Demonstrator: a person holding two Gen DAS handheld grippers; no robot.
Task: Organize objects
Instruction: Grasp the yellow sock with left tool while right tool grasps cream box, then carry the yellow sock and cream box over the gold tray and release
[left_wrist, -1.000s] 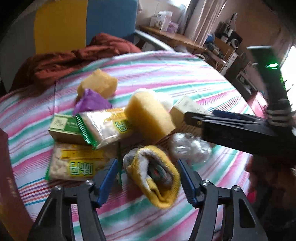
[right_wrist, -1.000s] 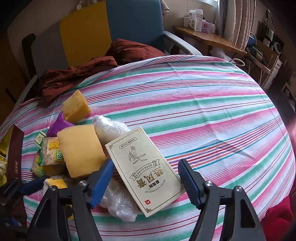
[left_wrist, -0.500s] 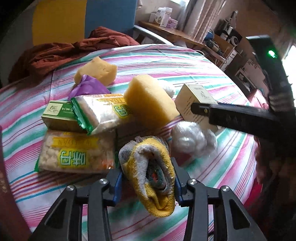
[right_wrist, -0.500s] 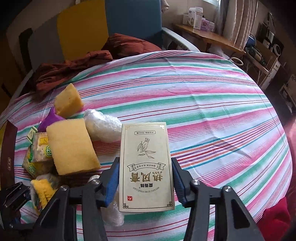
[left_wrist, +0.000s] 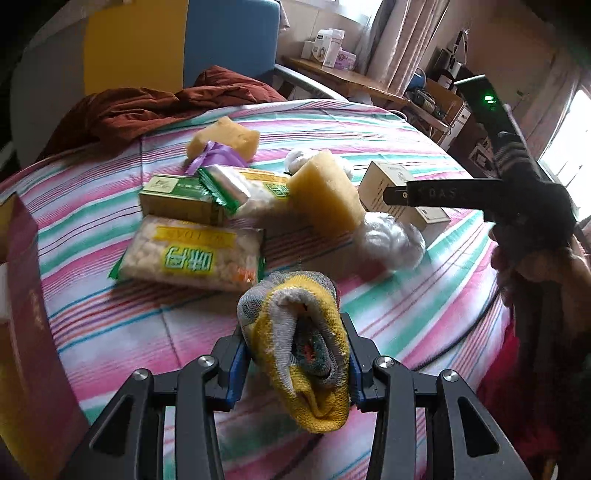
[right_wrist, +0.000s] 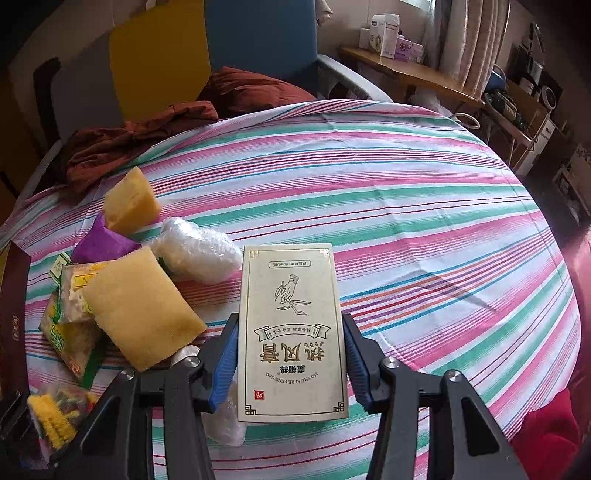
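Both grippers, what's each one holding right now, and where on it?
The left gripper clamps the rolled yellow-grey glove across its middle. The right gripper pinches the cream box by its two long side edges.

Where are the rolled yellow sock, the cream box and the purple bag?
Rolled yellow sock (left_wrist: 299, 347), left wrist view: its yellow cuff.
Cream box (right_wrist: 291, 332), right wrist view: printed top face.
Purple bag (right_wrist: 101, 243), right wrist view: its crumpled middle.

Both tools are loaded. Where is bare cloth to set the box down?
Bare striped tablecloth lies ahead and right of the cream box held in the right tool. The left is crowded: big sponge, plastic wad, snack packs.
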